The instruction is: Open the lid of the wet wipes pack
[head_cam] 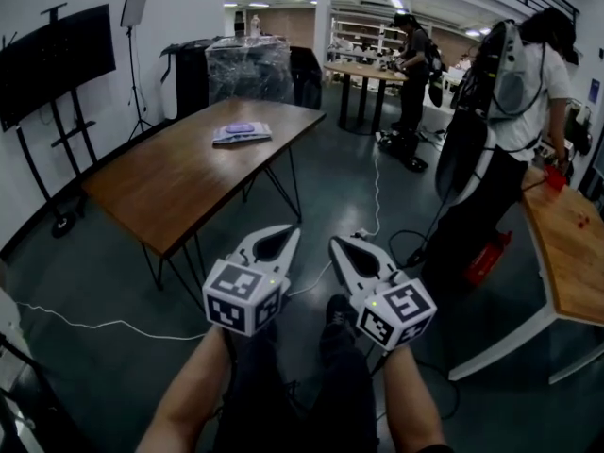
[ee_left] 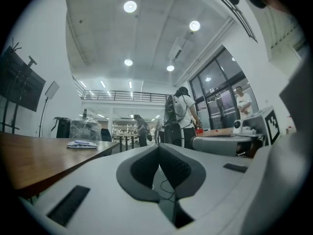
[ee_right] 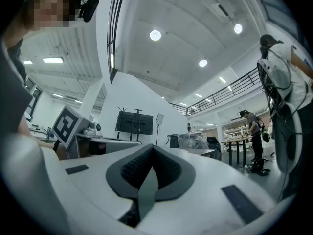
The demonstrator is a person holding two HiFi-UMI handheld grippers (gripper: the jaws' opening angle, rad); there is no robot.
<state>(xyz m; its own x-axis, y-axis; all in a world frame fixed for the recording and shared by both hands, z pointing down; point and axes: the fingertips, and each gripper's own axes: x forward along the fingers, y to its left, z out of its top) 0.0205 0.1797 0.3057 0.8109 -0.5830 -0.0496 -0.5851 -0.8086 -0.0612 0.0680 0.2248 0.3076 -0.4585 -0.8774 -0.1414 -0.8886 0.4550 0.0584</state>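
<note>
Wet wipes pack [head_cam: 242,133] looks like a soft, light pouch. It will likely slide or buckle if pushed, so pin the body with one gripper. The lid is probably a stiff plastic flap, best taken at its free lip; I can't tell which edge that is from here. The pack is flat, pale and whitish with a purple patch on top. It lies on the wooden table [head_cam: 179,182], far half, about 11 o'clock from the grippers and well apart from them. Left gripper [head_cam: 286,231] has its jaws pressed together with nothing between. Right gripper [head_cam: 340,243] is the same, closed and empty.
</note>
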